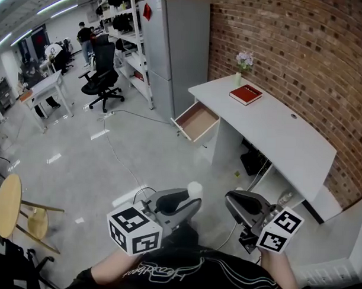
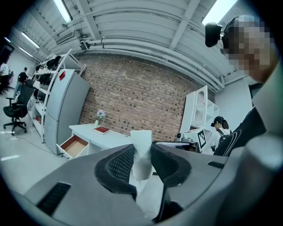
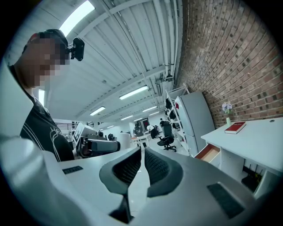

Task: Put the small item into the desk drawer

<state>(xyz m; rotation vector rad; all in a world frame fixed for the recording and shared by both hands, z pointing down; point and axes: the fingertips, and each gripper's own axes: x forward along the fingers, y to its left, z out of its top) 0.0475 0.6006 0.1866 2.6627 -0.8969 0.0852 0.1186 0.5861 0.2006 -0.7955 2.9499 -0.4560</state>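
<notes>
A small white tube-like item (image 2: 141, 150) stands upright between the black ribbed pads of my left gripper (image 2: 141, 155), which is shut on it. In the head view the item (image 1: 195, 187) pokes up at the tip of the left gripper (image 1: 188, 200), low in the frame and far from the desk. My right gripper (image 1: 238, 207) hangs beside it, its jaws (image 3: 143, 154) shut with nothing between them. The white desk (image 1: 270, 129) stands against the brick wall, its wood-lined drawer (image 1: 196, 121) pulled open toward the room and empty.
A red book (image 1: 245, 94) and a small vase of flowers (image 1: 243, 61) sit on the desk. A grey fridge (image 1: 175, 46) stands left of it. A black office chair (image 1: 103, 79), floor cables (image 1: 118, 162) and a wooden stool (image 1: 10, 203) are around.
</notes>
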